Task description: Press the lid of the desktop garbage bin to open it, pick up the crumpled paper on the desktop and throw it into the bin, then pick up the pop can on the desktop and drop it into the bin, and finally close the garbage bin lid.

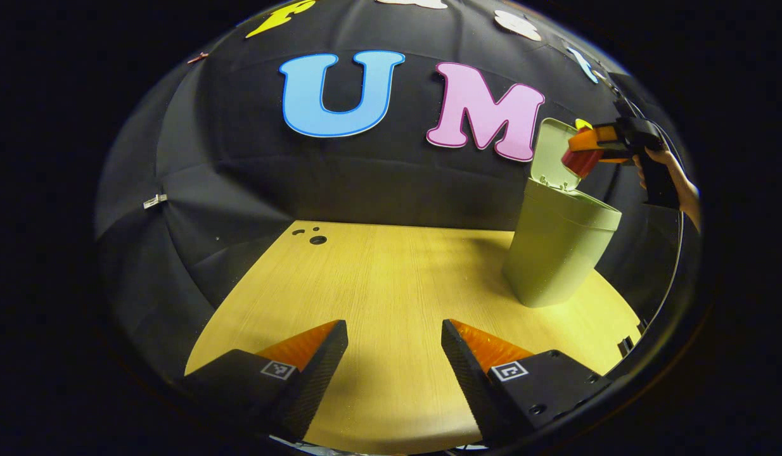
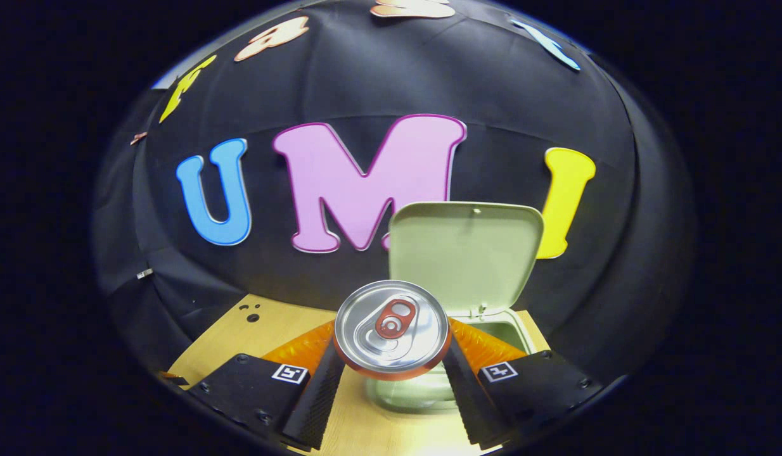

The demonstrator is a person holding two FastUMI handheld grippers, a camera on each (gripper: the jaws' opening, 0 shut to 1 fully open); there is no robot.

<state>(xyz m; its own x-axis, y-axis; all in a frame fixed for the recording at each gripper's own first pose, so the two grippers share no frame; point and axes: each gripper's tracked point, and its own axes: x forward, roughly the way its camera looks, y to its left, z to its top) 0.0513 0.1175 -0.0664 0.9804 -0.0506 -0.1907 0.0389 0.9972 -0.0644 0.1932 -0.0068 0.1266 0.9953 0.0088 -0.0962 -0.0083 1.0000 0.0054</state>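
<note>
Can (image 2: pixel 391 329) clamped between right tongs (image 2: pixel 391 380) above bin (image 2: pixel 492 323).

Wooden table (image 1: pixel 391 285); green bin (image 1: pixel 556 253) stands on it.

The left gripper (image 1: pixel 394 361) is wide open, low; the right gripper (image 2: pixel 391 367) is raised, apparently clamped, hand (image 1: pixel 679 183) behind.

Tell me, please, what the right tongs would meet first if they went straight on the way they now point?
Probably the raised pale green plastic lid of the open bin: the right tongs, shut on the red aluminium pop can, point at it. Depth is unclear.
</note>
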